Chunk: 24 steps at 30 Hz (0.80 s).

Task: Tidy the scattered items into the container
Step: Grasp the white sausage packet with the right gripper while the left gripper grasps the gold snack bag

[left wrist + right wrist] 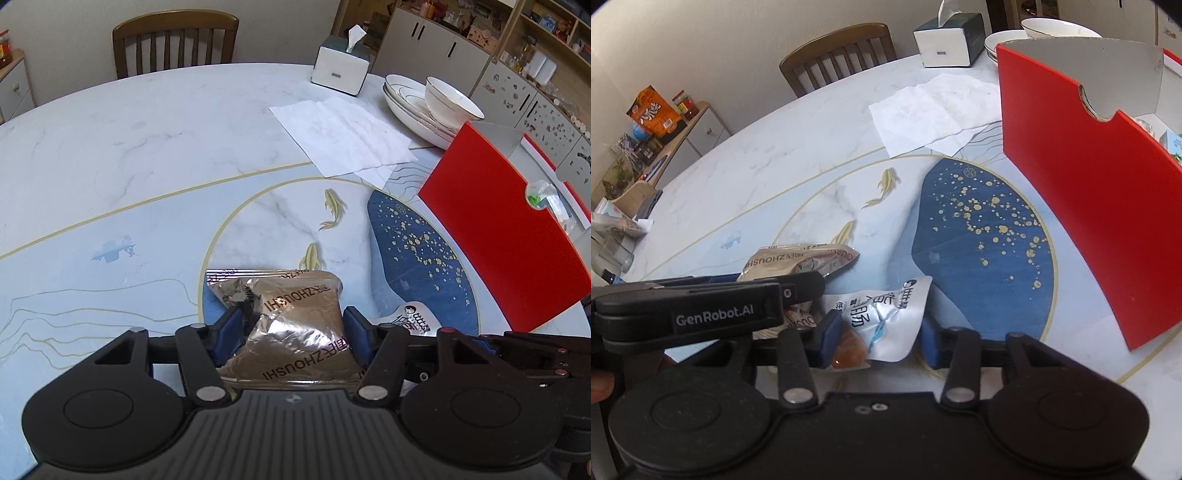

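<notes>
A brown and silver foil snack packet (291, 317) lies on the table between the blue pads of my left gripper (293, 328); the jaws stand wide around it, both pads close to its sides. The packet also shows in the right wrist view (801, 262), behind the left gripper's body. A silver sausage packet (882, 321) lies between the pads of my open right gripper (879, 341); its tip shows in the left wrist view (413, 321). The red box (509, 236) stands open at the right, some wrapped items inside; it also shows in the right wrist view (1089, 184).
A round marble table (129, 147) with fish pattern. White paper sheets (347, 136), a tissue box (341, 68), stacked white plates with a bowl (436, 107) at the far right. A wooden chair (175, 42) stands behind the table. Cabinets line the walls.
</notes>
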{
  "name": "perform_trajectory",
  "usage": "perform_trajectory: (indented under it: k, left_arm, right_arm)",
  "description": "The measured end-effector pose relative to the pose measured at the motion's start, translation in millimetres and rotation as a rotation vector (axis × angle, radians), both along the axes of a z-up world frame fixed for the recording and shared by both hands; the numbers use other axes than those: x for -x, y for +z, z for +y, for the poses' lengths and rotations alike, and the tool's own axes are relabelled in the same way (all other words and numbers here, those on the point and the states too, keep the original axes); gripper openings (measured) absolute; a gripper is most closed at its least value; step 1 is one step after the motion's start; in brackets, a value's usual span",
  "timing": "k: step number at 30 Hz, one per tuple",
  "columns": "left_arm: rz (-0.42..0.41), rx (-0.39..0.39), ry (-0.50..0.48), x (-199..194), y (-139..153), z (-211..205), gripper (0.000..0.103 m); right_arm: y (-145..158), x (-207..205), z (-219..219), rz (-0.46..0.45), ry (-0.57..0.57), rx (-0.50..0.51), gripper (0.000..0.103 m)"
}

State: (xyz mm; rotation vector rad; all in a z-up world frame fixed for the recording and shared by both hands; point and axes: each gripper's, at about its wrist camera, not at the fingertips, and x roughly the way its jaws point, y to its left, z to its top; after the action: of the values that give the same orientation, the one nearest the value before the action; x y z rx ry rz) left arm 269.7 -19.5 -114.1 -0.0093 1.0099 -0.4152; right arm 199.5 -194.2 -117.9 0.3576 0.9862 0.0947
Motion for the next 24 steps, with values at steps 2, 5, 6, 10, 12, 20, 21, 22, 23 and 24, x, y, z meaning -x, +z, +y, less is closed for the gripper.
perform_trajectory:
  k: [2,5,6,10,12,20,21,22,23,24]
  left_arm:
    - [-0.004,-0.004,0.005,-0.4,0.6,0.8,0.056]
    - [-0.009,-0.009,0.004,0.4,0.7,3.6,0.055]
    - [-0.008,-0.009,0.003,0.6,0.5,4.9,0.054]
    - [-0.014,-0.013,0.005,3.0,1.9,9.6,0.052]
    - [-0.017,-0.017,0.008,4.3,2.7,11.8,0.051]
    - [-0.032,-0.044,-0.012,15.9,7.4,14.2,0.049]
    - [-0.033,-0.045,-0.013,17.4,8.6,14.3,0.049]
    - [-0.034,-0.043,-0.015,18.9,10.1,14.3,0.049]
    - [-0.036,-0.042,-0.018,20.7,11.8,14.0,0.049]
    - [-0.039,-0.042,-0.02,22.5,13.6,13.8,0.049]
  right_arm:
    - [0.8,0.0,-1.3,-0.001,-0.003,-0.015,0.03]
    - [2.8,0.5,-3.2,-0.008,-0.012,-0.027,0.022]
    - [3.1,0.4,-3.8,-0.008,-0.013,-0.029,0.021]
    - [5.9,2.8,-5.4,-0.023,-0.019,-0.031,0.015]
    - [9.4,4.9,-6.7,-0.037,-0.02,-0.038,0.012]
    - [24.5,13.5,-9.5,-0.07,-0.026,-0.019,0.008]
    - [26.4,14.7,-10.5,-0.074,-0.03,-0.017,0.007]
    - [27.8,15.5,-11.5,-0.078,-0.032,-0.015,0.006]
    - [29.7,16.8,-12.4,-0.084,-0.032,-0.016,0.005]
    - [31.6,18.1,-13.1,-0.09,-0.03,-0.017,0.005]
